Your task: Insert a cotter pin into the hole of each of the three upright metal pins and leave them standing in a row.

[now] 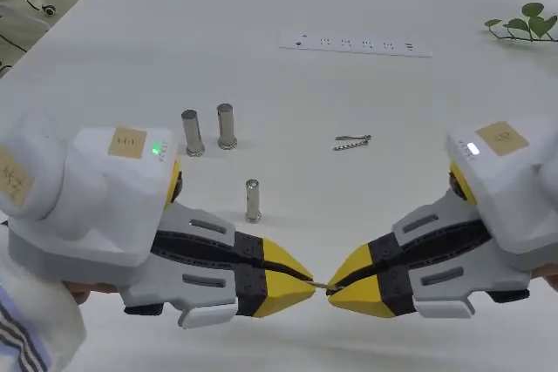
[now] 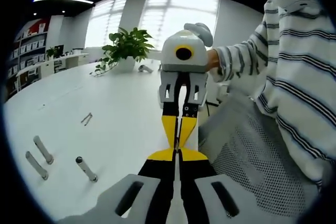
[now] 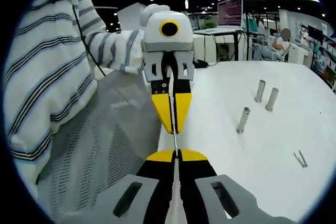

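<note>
Cotter pin [image 1: 321, 286] bridges the two tips near the table's [image 1: 392, 215] front edge, left gripper [image 1: 307, 284] and right gripper [image 1: 334, 290] each clamped on one end. Risk as I see it: an uneven pull bends it or flicks it loose, well short of the metal pins [image 1: 253, 200] standing mid-table

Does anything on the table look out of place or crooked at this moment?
Nothing is tipped or damaged. The three metal pins stand upright, but not in a row: the front pin stands apart from the back pair. Loose cotter pins lie flat on the table.
</note>
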`<state>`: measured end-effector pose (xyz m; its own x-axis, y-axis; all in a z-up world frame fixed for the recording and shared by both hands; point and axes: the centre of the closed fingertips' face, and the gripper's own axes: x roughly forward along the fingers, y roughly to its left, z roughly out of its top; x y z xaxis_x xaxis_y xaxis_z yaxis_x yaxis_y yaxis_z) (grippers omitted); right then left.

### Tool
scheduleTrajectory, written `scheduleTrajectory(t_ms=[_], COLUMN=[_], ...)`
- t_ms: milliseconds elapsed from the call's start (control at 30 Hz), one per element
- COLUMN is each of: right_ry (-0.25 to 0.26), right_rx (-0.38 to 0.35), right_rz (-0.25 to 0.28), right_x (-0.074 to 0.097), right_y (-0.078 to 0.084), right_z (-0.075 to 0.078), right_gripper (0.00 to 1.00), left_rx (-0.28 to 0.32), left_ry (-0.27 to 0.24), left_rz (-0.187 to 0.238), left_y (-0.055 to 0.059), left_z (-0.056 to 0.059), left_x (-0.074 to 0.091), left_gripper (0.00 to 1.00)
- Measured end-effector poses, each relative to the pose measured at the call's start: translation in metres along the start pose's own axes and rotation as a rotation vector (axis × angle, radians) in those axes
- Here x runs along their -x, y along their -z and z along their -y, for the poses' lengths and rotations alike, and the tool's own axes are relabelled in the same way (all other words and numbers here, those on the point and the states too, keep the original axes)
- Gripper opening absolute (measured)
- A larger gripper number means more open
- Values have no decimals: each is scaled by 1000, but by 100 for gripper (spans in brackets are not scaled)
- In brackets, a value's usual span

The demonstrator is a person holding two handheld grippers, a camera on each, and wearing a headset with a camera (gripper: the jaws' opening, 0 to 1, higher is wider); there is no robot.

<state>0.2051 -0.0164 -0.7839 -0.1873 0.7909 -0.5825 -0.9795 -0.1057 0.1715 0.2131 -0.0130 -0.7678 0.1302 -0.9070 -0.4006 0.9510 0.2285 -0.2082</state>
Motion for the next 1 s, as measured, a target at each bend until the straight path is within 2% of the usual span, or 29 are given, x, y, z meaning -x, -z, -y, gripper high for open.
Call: scheduleTrajectory(t_ms=[333,467,767,833,900,1000], right_ry=[-21,-11,24,31,40,65], right_rx=[25,21,11,8,-3,-28], right_rz=[-41,-58,-67,-67,-62,-73], right_x=[1,1,1,2,2,3], right_y=[0,4,6,6,6,8], right_z=[-1,3,10,11,13,19], right_gripper=[3,3,3,3,3,3], left_rx=[-20,5,25,53,62,51], left_ry=[5,-4,-29,-42,-52,-78], left_rz=[-34,-33,-16,12,31,27], left_y=[8,9,9,6,5,6], left_z=[0,-1,-8,-12,-15,-21], left_x=[-4,-5,-7,-7,-6,-4], left_gripper=[0,0,0,1,3,11])
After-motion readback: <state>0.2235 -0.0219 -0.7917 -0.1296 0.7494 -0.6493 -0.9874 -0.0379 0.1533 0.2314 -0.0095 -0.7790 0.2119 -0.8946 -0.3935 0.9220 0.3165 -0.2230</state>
